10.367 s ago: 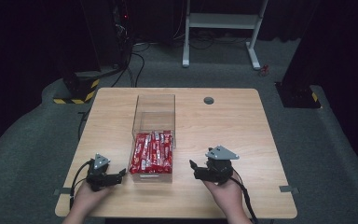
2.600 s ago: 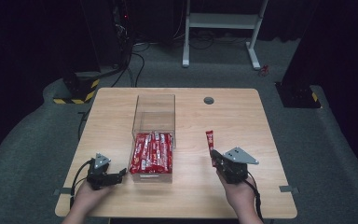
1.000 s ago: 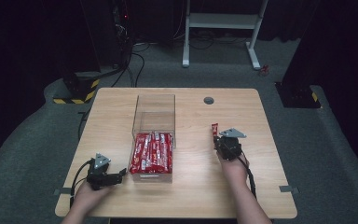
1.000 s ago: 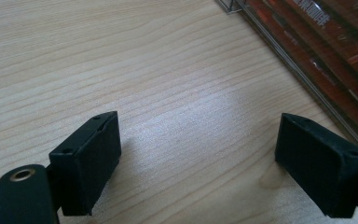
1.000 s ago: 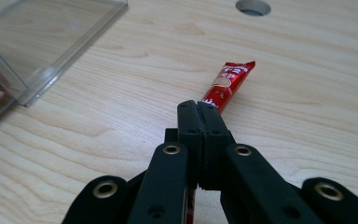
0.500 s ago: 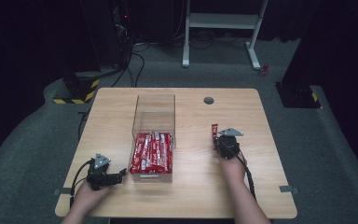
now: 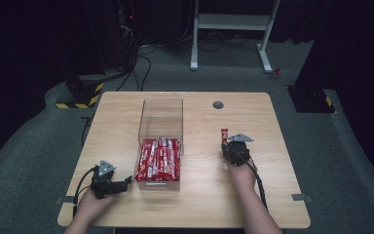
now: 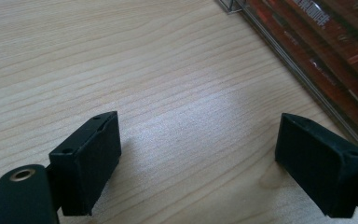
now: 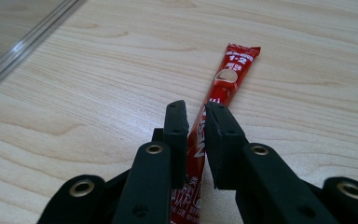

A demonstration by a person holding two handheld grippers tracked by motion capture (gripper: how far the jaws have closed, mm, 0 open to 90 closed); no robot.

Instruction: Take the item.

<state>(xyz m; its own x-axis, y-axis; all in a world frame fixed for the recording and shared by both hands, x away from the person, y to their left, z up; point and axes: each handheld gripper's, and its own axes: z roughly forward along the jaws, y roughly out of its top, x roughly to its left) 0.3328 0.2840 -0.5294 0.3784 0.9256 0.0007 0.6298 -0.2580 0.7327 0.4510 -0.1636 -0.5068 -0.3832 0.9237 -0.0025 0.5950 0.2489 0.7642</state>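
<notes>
Red foil is what my right tool (image 9: pixel 196 116) has between its jaws: 1 long red stick sachet with white print (image 9: pixel 216 105), which 10 seconds ago lay with the others in the clear plastic box (image 7: pixel 159 114) and now lies flat on the pale wood-grain counter (image 7: pixel 268 195), well to the right of the box, its far end pointing away from me. Over the last second my right hand has carried it forward and lowered it, so the sachet rests on the wood with the jaws close on either side of its near part; I judge the grip to be loosening or about to, since slim gaps show beside the foil, though I cannot tell for sure that it is released. That would make this the first sachet laid out, with the packed row of red sachets (image 7: pixel 158 158) in the near half of the box yet to follow. My left tool (image 8: pixel 200 154) has stayed put near the front left corner of the box, jaws wide apart over bare wood, holding nothing. A small round dark grommet (image 7: pixel 218 105) sits toward the far edge. Around the counter lies grey carpet (image 7: pixel 34 156), a dark room, a white metal frame (image 7: pixel 231 22) behind, and cables on the floor.
</notes>
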